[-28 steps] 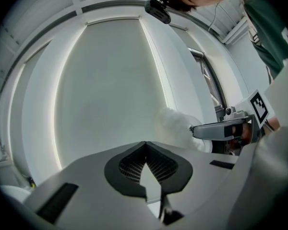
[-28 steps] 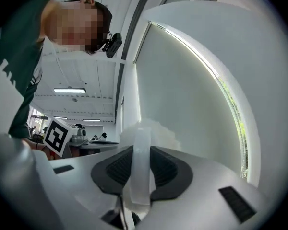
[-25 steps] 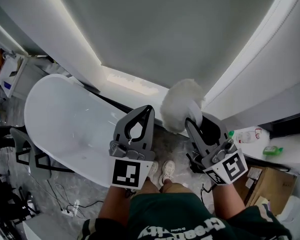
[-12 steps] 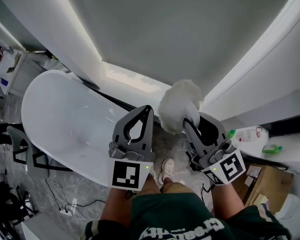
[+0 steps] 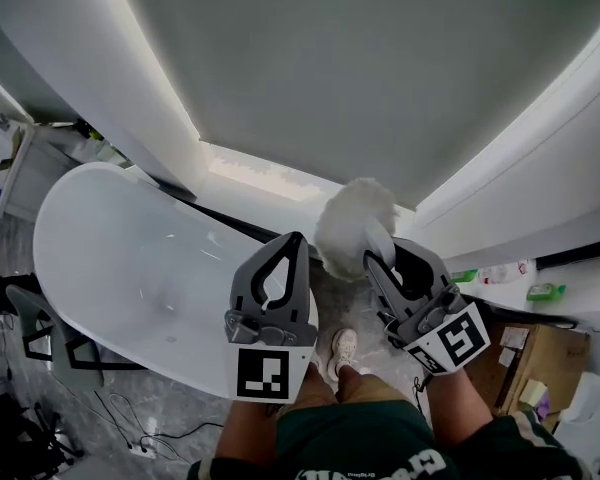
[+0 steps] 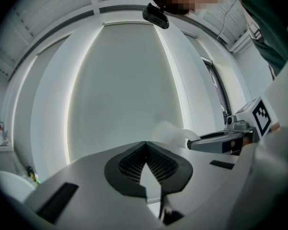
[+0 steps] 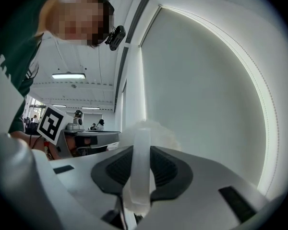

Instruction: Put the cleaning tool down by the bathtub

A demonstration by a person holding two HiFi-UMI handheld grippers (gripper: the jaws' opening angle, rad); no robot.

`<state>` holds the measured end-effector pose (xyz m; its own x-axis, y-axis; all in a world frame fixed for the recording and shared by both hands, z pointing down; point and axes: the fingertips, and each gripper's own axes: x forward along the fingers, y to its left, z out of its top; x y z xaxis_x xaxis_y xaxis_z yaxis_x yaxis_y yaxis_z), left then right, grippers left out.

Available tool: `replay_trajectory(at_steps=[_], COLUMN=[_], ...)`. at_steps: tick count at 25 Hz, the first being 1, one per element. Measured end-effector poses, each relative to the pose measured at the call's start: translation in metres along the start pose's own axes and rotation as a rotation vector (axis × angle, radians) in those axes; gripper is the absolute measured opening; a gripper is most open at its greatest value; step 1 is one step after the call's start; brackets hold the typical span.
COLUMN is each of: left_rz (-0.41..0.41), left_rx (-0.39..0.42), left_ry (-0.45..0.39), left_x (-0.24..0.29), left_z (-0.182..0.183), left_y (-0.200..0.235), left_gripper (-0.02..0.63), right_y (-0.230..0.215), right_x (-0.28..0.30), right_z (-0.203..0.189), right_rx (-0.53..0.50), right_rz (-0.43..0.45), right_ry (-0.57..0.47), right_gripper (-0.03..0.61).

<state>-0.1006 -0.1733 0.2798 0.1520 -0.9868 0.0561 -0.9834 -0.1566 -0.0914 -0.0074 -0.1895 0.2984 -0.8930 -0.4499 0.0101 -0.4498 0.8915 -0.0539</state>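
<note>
right claw (image 5: pixel 377 251) clenched on the white handle of the fluffy cleaning tool (image 5: pixel 352 223), which is held in the air beside the bathtub (image 5: pixel 100 258) end. left claw (image 5: pixel 292 243) clenched, empty.

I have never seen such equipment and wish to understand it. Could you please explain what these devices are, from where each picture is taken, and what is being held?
There is no robot here: a person holds a two-jaw gripper in each hand. The head view comes from a camera on the person's head. It looks down at both grippers, a white bathtub and the person's shoes on the grey floor. The other two pictures come from a camera riding on each gripper, looking along its jaws. The right gripper is shut on the handle of a fluffy white cleaning tool. The left gripper is shut, with nothing between its jaws.
</note>
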Motion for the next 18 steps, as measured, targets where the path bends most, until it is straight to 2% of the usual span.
replay_trajectory(at_steps=[2, 6, 11, 16, 18], left_rz=[-0.014, -0.03, -0.002, 0.033, 0.04], left_rx=[-0.022, -0.007, -0.049, -0.02, -0.052], left_ry=[-0.015, 0.011, 0.005, 0.015, 0.018], left_x=[-0.001, -0.001, 0.008, 0.024, 0.028], left_z=[-0.005, -0.027, -0.054, -0.085, -0.098], left_y=[0.005, 0.016, 0.028, 0.037, 0.042], left_gripper=[0.009, 0.009, 0.009, 0.009, 0.009], right_y=[-0.001, -0.002, -0.02, -0.045, -0.051], right_x=[0.008, 0.025, 0.042, 0.057, 0.064], right_z=[-0.006, -0.026, -0.062, -0.11, -0.131], right_rx=[-0.016, -0.024, -0.021, 0.005, -0.006], right_rz=[-0.013, -0.021, -0.013, 0.006, 0.027], right_ry=[0.015, 0.047, 0.102, 0.164, 0.199], right_gripper=[0.1, 0.1, 0.1, 0.1, 0.1])
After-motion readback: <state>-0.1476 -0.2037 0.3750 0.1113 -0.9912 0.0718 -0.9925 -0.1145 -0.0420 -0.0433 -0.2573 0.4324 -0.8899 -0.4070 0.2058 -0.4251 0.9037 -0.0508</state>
